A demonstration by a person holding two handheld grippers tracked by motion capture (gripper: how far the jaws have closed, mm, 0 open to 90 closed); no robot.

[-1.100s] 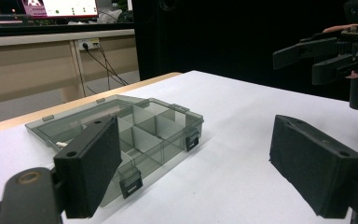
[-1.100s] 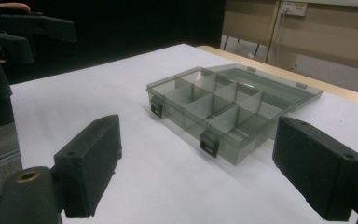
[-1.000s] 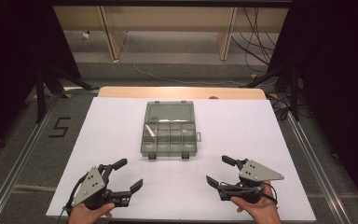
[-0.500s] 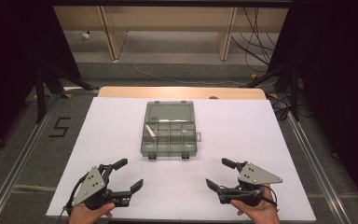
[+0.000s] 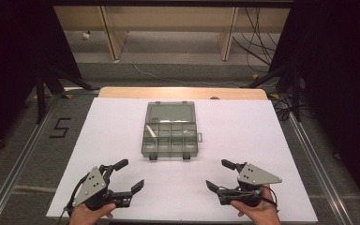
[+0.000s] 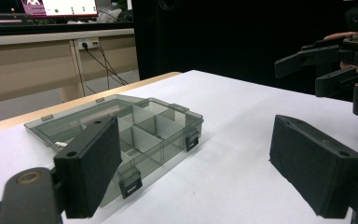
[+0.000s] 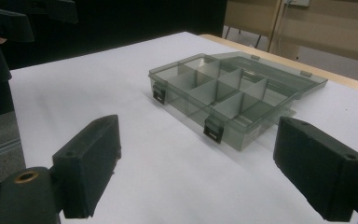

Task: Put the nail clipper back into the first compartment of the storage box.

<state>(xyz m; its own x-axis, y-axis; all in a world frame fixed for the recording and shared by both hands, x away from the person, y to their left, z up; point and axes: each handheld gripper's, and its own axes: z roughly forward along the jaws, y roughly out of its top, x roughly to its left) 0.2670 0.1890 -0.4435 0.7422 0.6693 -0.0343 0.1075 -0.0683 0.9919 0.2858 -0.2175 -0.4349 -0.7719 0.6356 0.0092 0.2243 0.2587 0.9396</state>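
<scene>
Organiser box (image 5: 171, 137) at bench centre, lid laid back, latches toward near edge for access; left gripper (image 5: 127, 176) and right gripper (image 5: 219, 174) near that edge, jaws wide, holding nothing.

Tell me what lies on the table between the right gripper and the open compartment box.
Nothing: in the high view, bare white table separates the right gripper from the compartment box. The right gripper view shows the same bare stretch.
</scene>
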